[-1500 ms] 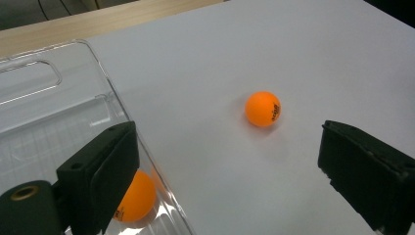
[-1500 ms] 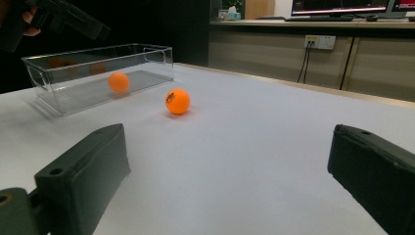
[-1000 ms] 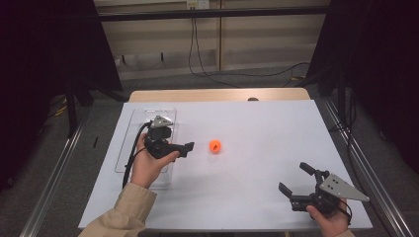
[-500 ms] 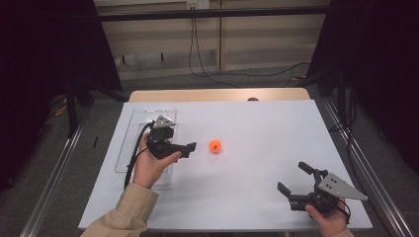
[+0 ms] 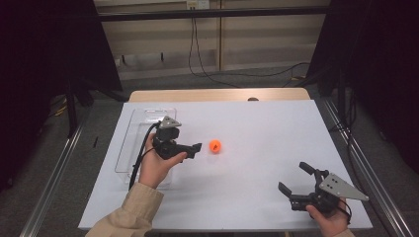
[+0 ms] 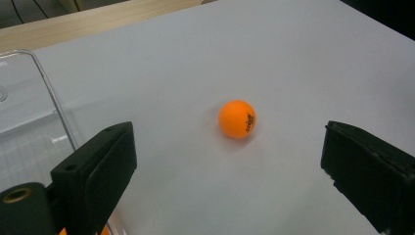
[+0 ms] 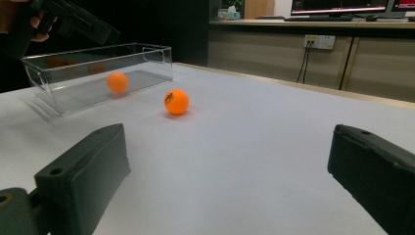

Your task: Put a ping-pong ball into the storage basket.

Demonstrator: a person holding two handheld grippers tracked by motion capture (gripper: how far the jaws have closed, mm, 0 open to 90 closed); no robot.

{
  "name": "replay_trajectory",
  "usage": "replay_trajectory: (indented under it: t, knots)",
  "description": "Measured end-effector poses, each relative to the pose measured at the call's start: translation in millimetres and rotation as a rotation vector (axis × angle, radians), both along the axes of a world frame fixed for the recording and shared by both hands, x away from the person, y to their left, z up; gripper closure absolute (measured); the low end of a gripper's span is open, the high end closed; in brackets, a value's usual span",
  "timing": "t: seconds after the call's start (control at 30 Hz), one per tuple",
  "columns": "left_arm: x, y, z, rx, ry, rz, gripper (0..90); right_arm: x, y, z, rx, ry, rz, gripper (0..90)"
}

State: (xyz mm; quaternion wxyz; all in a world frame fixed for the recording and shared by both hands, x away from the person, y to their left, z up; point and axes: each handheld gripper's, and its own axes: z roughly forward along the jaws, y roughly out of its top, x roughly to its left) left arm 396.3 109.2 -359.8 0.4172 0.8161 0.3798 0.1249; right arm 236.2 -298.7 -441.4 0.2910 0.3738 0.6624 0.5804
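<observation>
Left tongs [image 5: 196, 148] wide open, holding nothing, pointing at orange ball [image 5: 215, 146] just beside. Ball alone on white desk [image 5: 257, 128], left of middle. Clear box [image 5: 143, 118] near left edge, another orange ball [image 7: 117, 82] inside. Right tongs [image 5: 295, 178] open too, empty, near front right corner.

A table [image 5: 257, 187] covered by a white sheet is seen, with a bare wooden strip exposed along the far edge. An orange ball [image 5: 215, 146] is found directly on the sheet, left of centre, dark print noted on its side. A clear plastic bin [image 5: 148, 114] is set on the left part, just beside the ball but apart from it. One more orange ball [image 7: 117, 82] is seen inside it; faint orange patches behind may be others or reflections.
</observation>
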Motion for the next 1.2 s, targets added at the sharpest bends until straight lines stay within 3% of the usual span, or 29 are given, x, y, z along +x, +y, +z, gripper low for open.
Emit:
replay_trajectory:
  t: [0.1, 0.47, 0.67, 1.2]
  knots:
    - [-0.7, -4.1, -0.8, -0.019, 0.004, 0.001, 6.6, 0.4, -0.2, -0.1, -0.002, 0.0, -0.001, 1.0]
    - [-0.7, -12.0, -4.7, -0.024, -0.002, -0.008, 6.5, 2.4, 1.5, -0.4, -0.004, 0.001, 0.006, 1.0]
    - [-0.1, -16.7, -7.5, -0.015, -0.016, -0.015, 6.4, 2.4, 0.5, -0.8, 0.0, 0.004, 0.002, 1.0]
    - [-1.5, -35.2, -16.1, -0.014, -0.001, -0.034, 6.2, 0.2, -2.0, -0.1, 0.002, 0.004, -0.003, 1.0]
